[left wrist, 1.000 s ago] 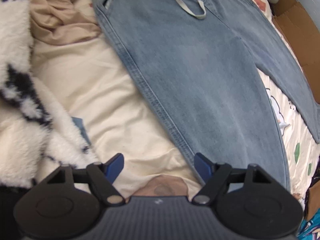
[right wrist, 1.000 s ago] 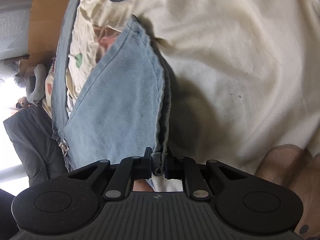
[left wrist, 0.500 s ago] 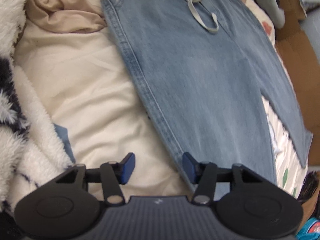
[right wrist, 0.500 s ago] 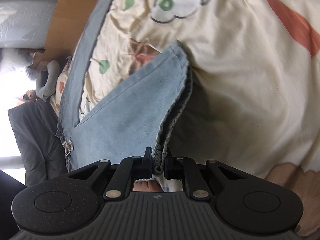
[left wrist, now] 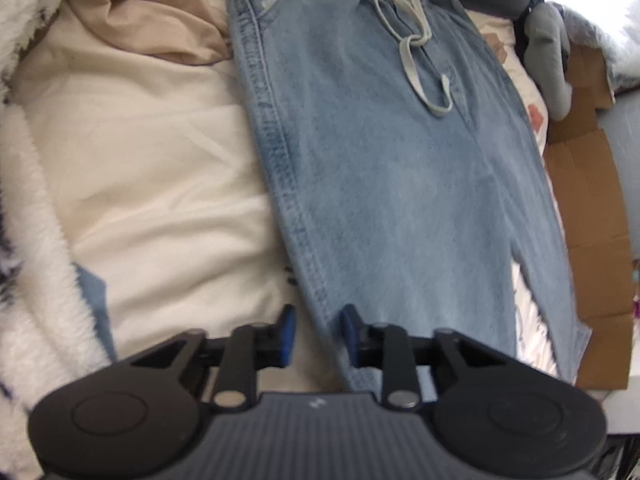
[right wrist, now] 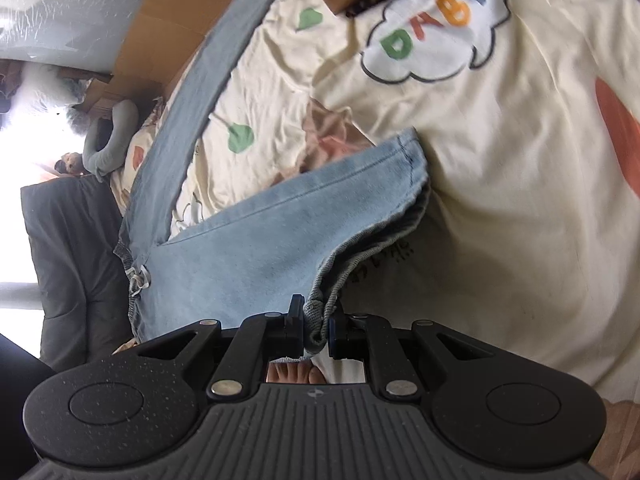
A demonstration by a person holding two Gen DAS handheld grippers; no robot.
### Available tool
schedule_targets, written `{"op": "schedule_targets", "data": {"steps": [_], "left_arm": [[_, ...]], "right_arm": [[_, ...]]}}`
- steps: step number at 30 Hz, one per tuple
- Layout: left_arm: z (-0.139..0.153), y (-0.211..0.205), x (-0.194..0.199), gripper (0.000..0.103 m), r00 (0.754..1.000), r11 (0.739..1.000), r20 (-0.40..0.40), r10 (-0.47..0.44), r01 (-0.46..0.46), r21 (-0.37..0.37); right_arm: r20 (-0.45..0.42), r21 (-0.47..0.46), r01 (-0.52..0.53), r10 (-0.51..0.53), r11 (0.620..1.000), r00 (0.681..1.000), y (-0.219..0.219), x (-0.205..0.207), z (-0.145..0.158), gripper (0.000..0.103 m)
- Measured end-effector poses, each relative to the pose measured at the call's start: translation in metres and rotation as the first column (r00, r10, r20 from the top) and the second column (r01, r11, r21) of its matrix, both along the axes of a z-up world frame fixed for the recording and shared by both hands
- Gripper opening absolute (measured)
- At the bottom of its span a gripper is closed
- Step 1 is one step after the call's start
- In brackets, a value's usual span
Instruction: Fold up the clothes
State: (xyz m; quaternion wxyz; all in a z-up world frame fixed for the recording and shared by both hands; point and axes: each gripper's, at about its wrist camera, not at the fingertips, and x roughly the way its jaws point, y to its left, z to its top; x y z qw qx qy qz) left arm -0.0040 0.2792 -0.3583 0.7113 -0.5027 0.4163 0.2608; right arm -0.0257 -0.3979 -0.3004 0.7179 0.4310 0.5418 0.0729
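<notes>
While the jeans (left wrist: 380,168) lie spread on the cream bedding (left wrist: 152,184), waistband far and legs near, the left gripper (left wrist: 316,334) straddles their outer side seam, its jaws closing with the seam edge between them but not yet pinched; the right gripper (right wrist: 316,326) is clamped on a lifted leg hem (right wrist: 320,312); bare bedding lies open beside it; a fleece blanket (left wrist: 24,264) crowds the left edge.

Before me, light-blue jeans (left wrist: 400,184) lie flat on the bed, elastic waistband far from me, pale drawstring (left wrist: 416,44) loose across the front, legs splayed apart; one hem (right wrist: 384,208) is lifted and bunched.
</notes>
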Motion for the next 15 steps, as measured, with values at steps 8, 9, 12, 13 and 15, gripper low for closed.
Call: {"op": "schedule_targets", "data": {"steps": [8,9,12,13,15], "left_arm": [[0.007,0.039,0.009,0.011,0.996,0.994,0.027,0.079,-0.081,0.068],[0.007,0.044,0.011,0.011,0.996,0.994,0.026,0.082,-0.084,0.075],[0.008,0.060,0.016,0.011,0.996,0.991,0.024,0.091,-0.093,0.094],[0.008,0.065,0.016,0.011,0.994,0.989,0.026,0.104,-0.106,0.100],[0.010,0.075,0.017,0.011,0.991,0.984,0.031,0.132,-0.135,0.114]], "right_arm": [[-0.006,-0.016,0.012,-0.012,1.000,1.000,-0.001,0.002,0.007,0.009],[-0.008,-0.018,0.012,-0.013,1.000,1.000,-0.001,0.002,0.007,0.009],[-0.017,-0.026,0.009,-0.009,1.000,1.000,0.001,0.001,0.007,0.009],[-0.021,-0.030,0.007,-0.008,1.000,1.000,0.001,0.001,0.007,0.009],[-0.026,-0.035,0.007,-0.008,0.999,1.000,0.001,0.001,0.008,0.009]]}}
